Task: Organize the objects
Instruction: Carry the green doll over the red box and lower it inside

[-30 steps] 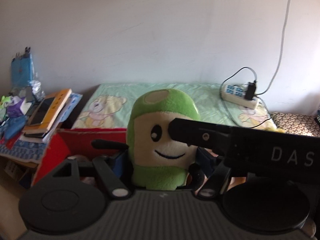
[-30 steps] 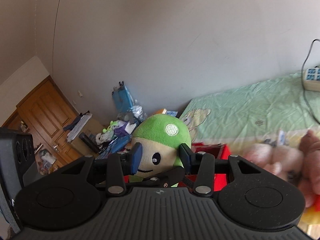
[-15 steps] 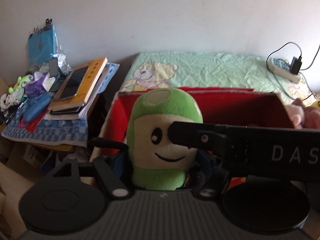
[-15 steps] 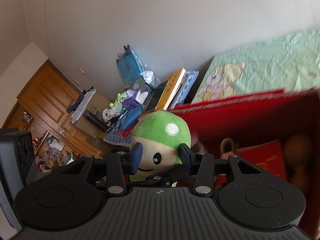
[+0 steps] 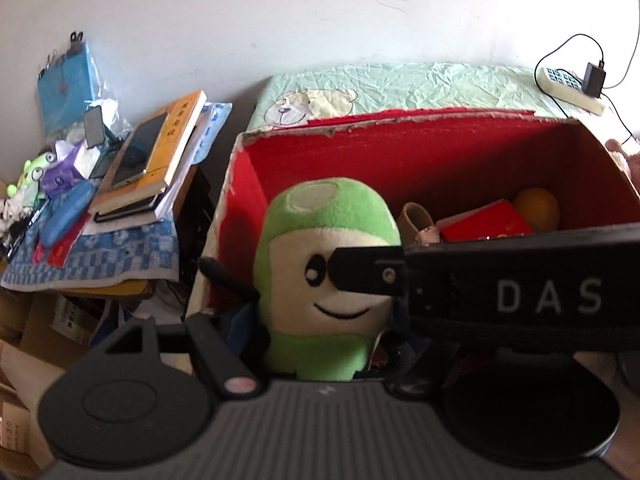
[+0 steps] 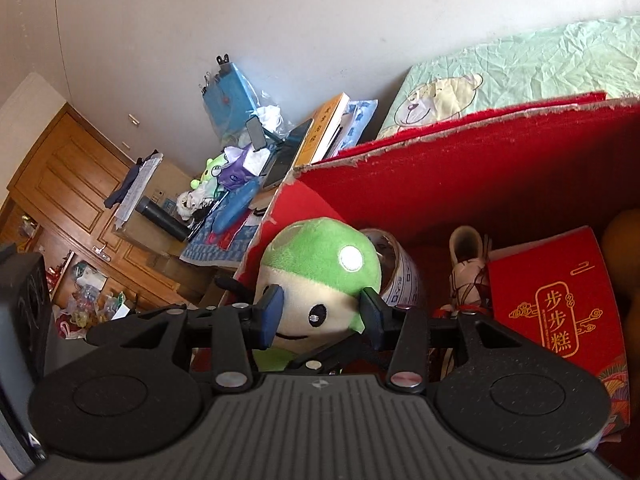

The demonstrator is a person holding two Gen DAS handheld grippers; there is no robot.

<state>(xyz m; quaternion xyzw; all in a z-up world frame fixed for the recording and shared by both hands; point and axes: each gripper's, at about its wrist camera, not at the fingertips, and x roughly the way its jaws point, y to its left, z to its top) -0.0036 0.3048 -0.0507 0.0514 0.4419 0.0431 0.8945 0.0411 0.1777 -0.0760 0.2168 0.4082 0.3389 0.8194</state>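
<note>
Both hand-held grippers hold one green plush, a smiling mushroom-headed toy, at the left end of an open red box. The left hand-held gripper has the plush's lower body between its fingers; its jaws have just been opening a little, yet the toy sits wedged between them, so the grip looks on. From the right wrist view, the right hand-held gripper presses its blue-padded fingers against both sides of the plush's head, just below the green cap; those jaws have also just eased wider, with the pads touching the cheeks. The right gripper's black body crosses the left view, covering one side of the toy's face.

Inside the box, behind the plush, lie a tape roll, a small white shoe, a red packet with gold characters, and an orange ball at the far right. The box stands on a bed with a pale green sheet. Left of it, a cluttered bench carries books, a phone and a blue pouch. A power strip lies on the sheet's far corner.
</note>
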